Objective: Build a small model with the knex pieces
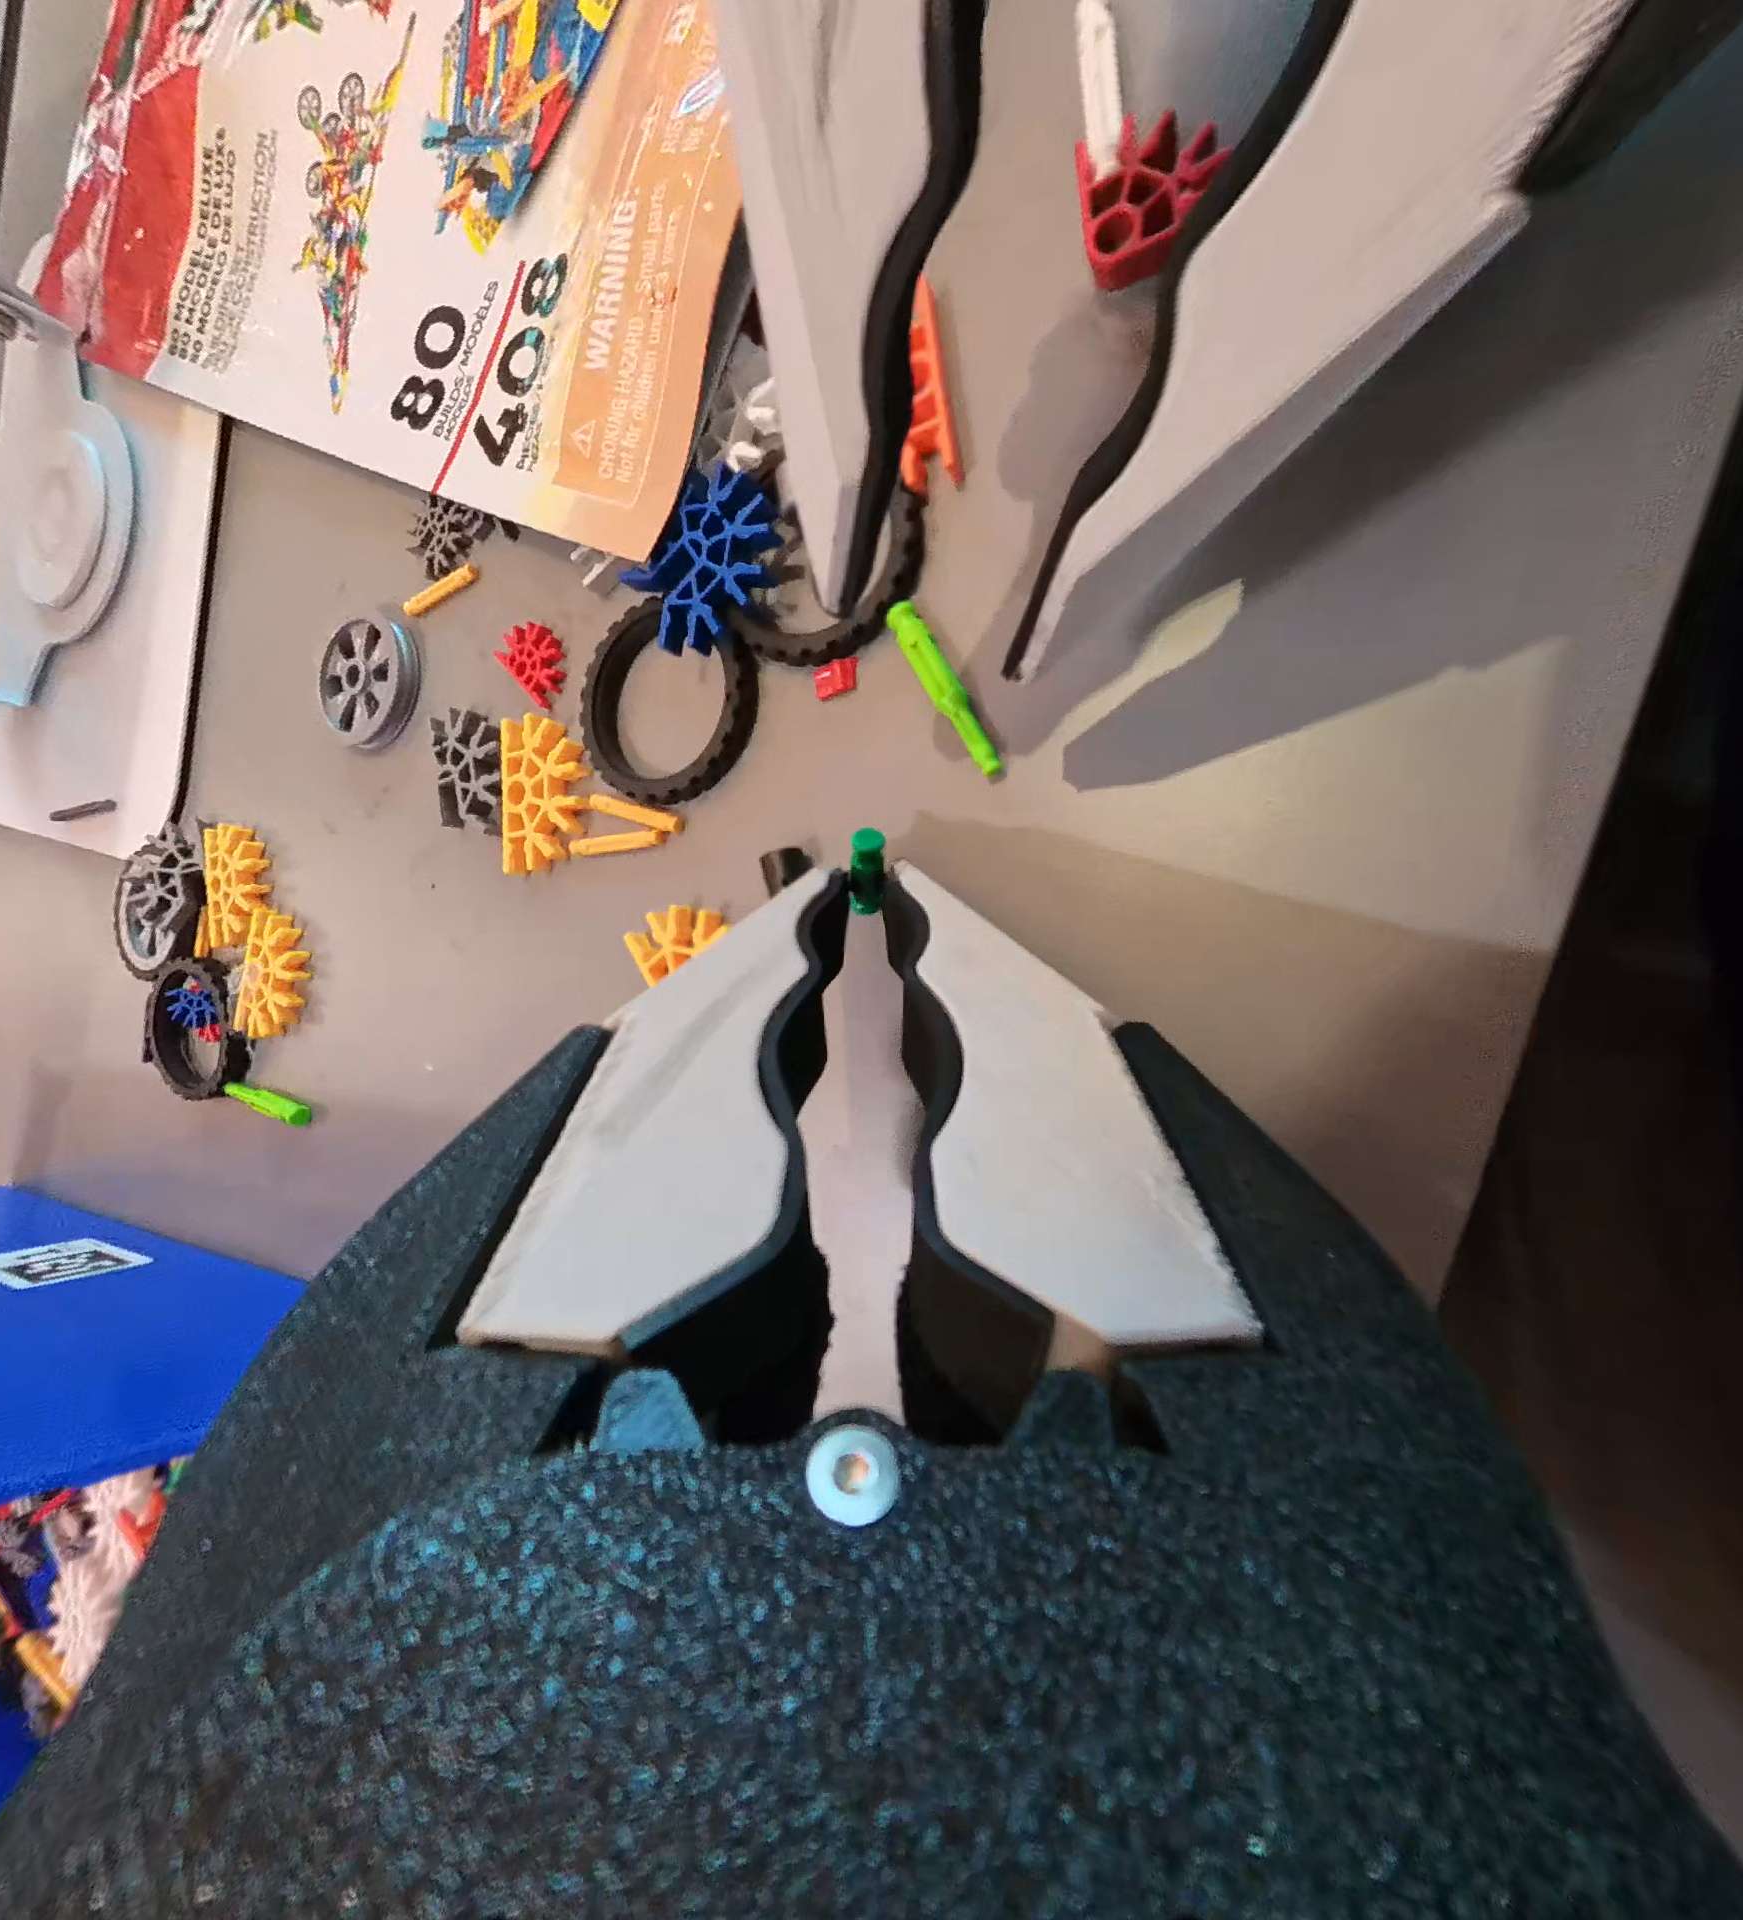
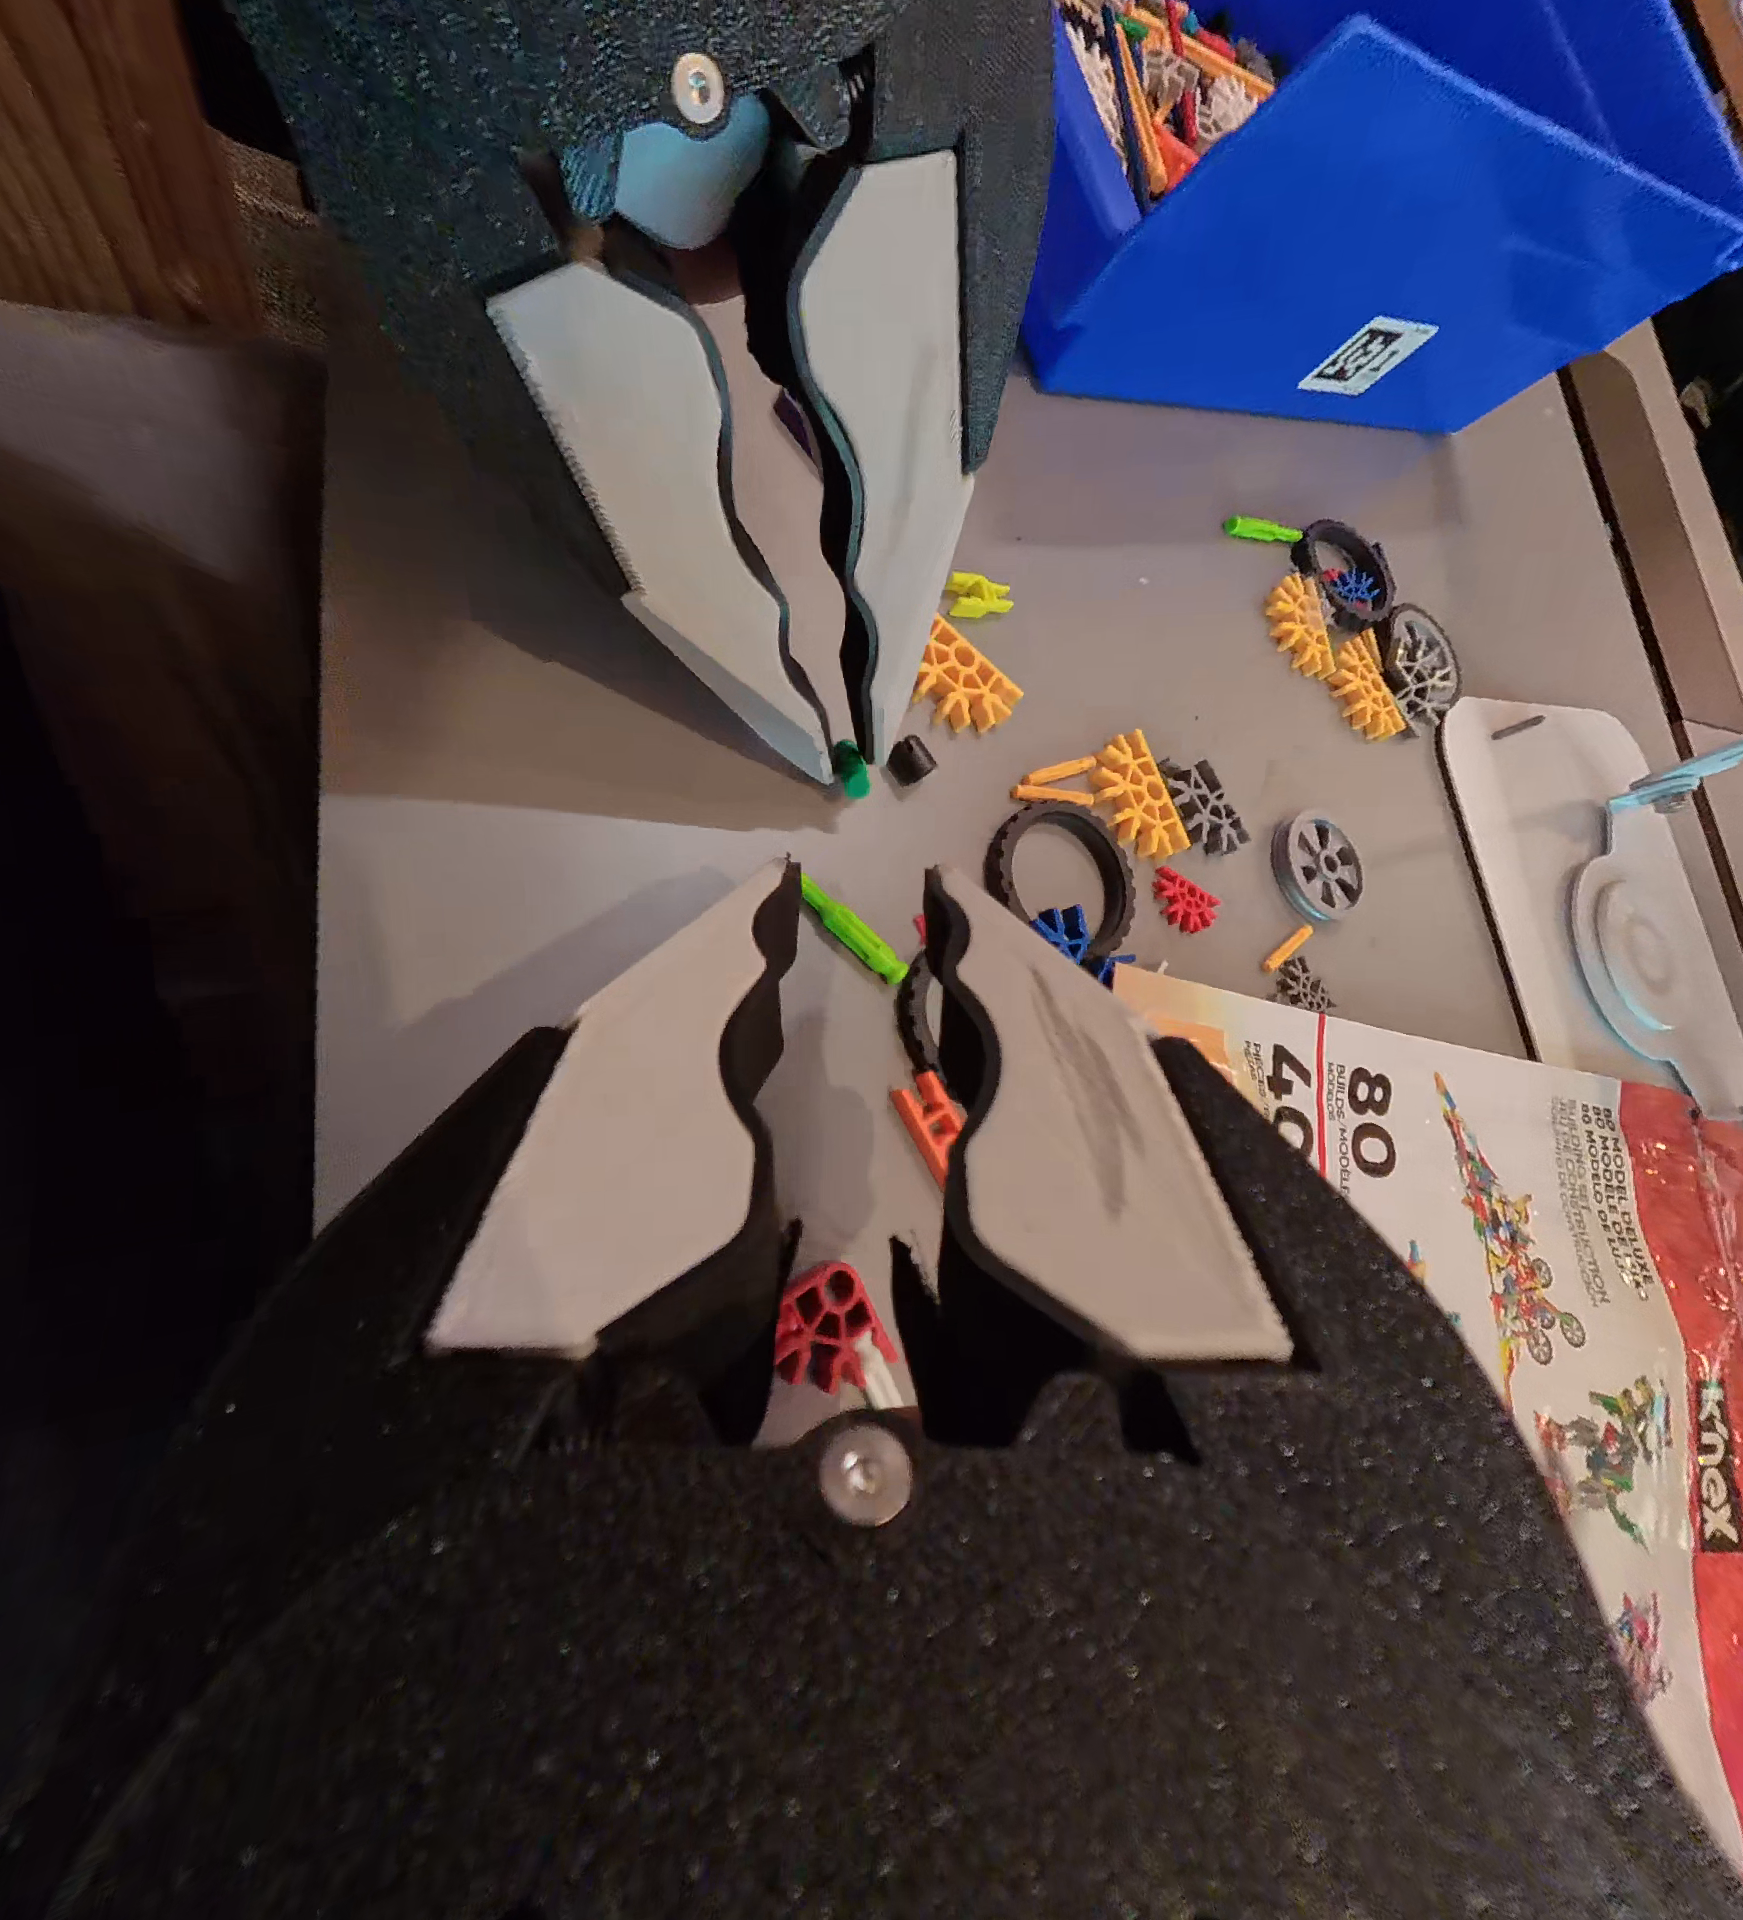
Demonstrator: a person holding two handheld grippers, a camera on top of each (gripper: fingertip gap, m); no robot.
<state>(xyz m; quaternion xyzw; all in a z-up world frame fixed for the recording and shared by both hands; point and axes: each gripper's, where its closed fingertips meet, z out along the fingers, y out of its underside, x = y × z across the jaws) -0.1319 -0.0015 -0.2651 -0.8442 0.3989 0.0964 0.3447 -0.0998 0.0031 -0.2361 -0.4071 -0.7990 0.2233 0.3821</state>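
My left gripper is shut on a small dark green peg, pinched at the very fingertips just above the grey table. A short black cylinder lies beside it. In the right wrist view the left gripper comes down from the top with the peg. My right gripper is open, facing the left one over a lime green rod. A red connector with a white rod shows between its fingers near their base; I cannot tell if it is gripped.
Loose parts lie on the table: a black tyre, a blue connector, yellow connectors, an orange piece, a grey wheel hub. A printed booklet, a blue bin of parts and a white plate border them. Spacing between my two grippers at the tips: around 5 cm. About 6 cm separates my right fingertips from the orange piece. My left wrist view looks at it from another angle.
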